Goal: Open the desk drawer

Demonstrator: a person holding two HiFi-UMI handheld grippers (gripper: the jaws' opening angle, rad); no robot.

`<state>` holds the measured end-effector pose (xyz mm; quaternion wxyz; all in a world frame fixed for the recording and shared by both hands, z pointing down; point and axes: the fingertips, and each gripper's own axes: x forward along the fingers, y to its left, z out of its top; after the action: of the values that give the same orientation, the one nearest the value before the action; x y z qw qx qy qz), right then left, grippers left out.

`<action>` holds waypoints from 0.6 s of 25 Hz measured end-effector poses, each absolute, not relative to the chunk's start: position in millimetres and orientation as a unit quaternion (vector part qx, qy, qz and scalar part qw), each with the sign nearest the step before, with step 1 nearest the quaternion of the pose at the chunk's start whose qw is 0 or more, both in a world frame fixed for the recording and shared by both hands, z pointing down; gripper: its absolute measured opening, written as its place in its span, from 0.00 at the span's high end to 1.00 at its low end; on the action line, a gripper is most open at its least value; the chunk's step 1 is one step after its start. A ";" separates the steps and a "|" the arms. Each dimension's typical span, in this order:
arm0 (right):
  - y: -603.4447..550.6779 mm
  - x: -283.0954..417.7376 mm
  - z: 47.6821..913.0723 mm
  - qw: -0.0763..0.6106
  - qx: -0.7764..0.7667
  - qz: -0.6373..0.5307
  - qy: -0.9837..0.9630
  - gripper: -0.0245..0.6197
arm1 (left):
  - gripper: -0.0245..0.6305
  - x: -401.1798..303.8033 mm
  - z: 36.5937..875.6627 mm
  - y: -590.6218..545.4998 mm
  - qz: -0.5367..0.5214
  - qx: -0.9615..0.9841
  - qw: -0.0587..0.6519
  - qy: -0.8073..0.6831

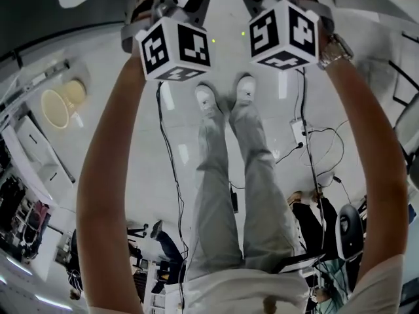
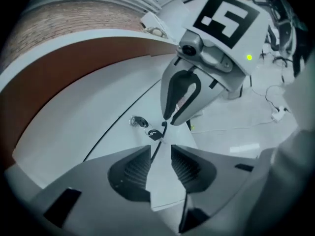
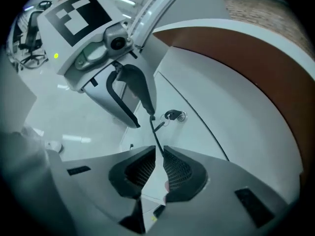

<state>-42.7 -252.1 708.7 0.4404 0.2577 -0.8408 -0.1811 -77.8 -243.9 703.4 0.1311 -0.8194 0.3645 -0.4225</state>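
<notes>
The drawer front (image 2: 140, 104) looks smooth and matt, its lock (image 2: 136, 121) shiny metal, the wall (image 2: 74, 18) rough brick.

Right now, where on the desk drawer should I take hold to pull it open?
No handle shows on the white drawer. Its key juts out but looks too slight to pull on. Probably better is the front's free edge just past the key: come from the open side, where floor shows beyond it, and hook behind that edge.
</notes>
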 end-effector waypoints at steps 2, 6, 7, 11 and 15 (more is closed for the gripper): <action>-253.8 -46.3 716.6 0.458 0.235 -0.212 -0.831 0.86 | 0.74 -76.7 711.8 -250.6 -0.459 -0.802 0.173 0.342; -260.0 -51.3 734.0 0.495 0.215 -0.269 -0.798 0.75 | 0.72 -81.2 739.5 -257.1 -0.536 -0.757 0.235 0.289; -261.7 -52.5 736.3 0.501 0.215 -0.281 -0.790 0.75 | 0.71 -81.3 743.9 -258.5 -0.547 -0.748 0.251 0.282; -265.4 -60.7 745.2 0.519 0.197 -0.311 -0.772 0.75 | 0.70 -76.4 748.2 -263.4 -0.555 -0.736 0.275 0.273; -271.8 -61.2 750.7 0.528 0.188 -0.340 -0.755 0.78 | 0.68 -70.0 753.1 -263.5 -0.557 -0.743 0.269 0.257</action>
<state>-61.2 -271.8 750.7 0.5281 0.1876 -0.7552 -0.3400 -70.0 -263.5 753.1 0.2686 -0.7425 0.2569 -0.5573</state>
